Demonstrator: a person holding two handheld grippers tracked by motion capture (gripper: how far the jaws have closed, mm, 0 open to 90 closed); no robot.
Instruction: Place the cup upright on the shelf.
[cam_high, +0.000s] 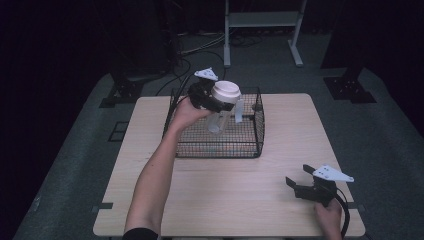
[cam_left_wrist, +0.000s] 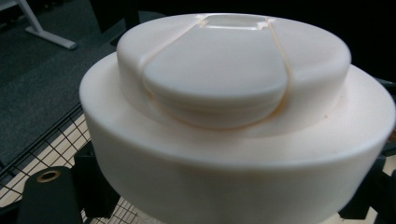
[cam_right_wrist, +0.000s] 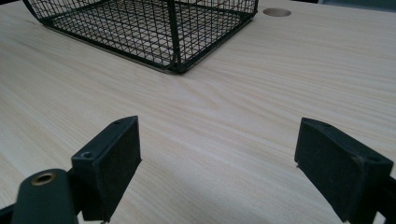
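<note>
A clear plastic cup w/ cream lid (cam_high: 223, 102) is held by the left claw (cam_high: 220, 104), clamped just below the lid, over the black wire basket (cam_high: 215, 145) at the counter's (cam_high: 250, 200) far half. The cup is seen slightly tilted; whether its base touches the basket floor can't be told. In the left claw view the lid (cam_left_wrist: 233, 107) is shown close up. The right claw (cam_high: 299, 181) is kept wide apart w/ nothing btwn its jaws, low over the counter's near right corner, well apart from the basket.
</note>
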